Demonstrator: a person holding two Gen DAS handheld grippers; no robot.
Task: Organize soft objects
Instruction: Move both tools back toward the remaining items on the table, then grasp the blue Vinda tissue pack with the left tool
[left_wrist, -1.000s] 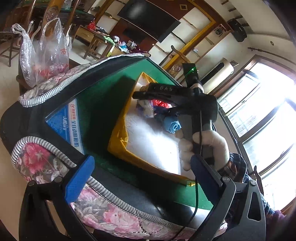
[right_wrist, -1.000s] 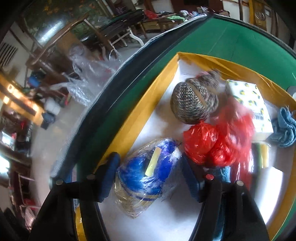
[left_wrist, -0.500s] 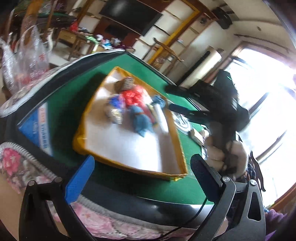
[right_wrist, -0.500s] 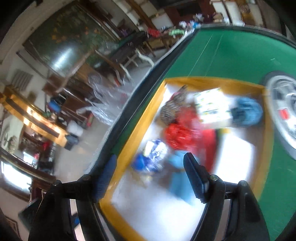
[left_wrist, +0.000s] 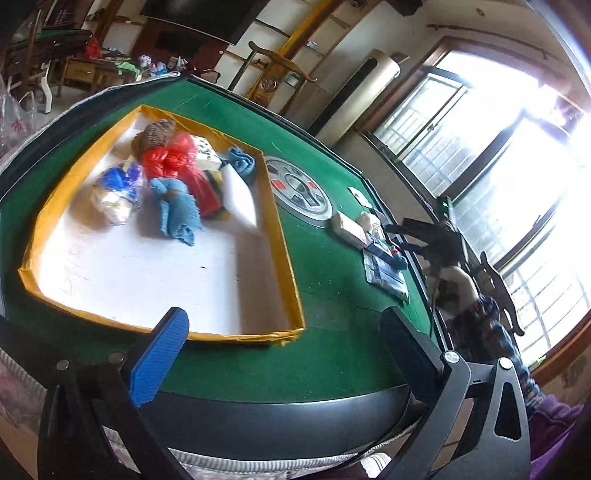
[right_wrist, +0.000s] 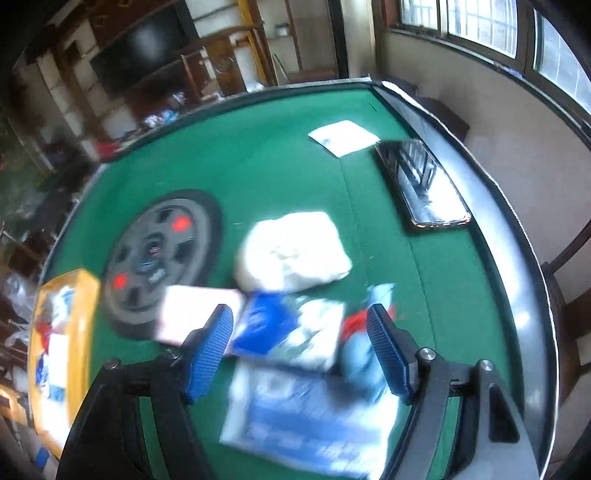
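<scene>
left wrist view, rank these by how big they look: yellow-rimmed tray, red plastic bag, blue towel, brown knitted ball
1. yellow-rimmed tray, by far the largest.
2. red plastic bag.
3. blue towel, close to the bag in apparent size, so that order is unsure.
4. brown knitted ball, smallest, though it lies farthest from the camera and is partly hidden.

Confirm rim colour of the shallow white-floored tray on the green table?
Yellow rim, running all around the shallow white-floored tray; clearest in the left wrist view.

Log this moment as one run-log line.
left gripper: open, empty, near table edge | right gripper: open, over blurred soft items | yellow-rimmed tray: holds blue towel, red bag | phase: reaching
</scene>
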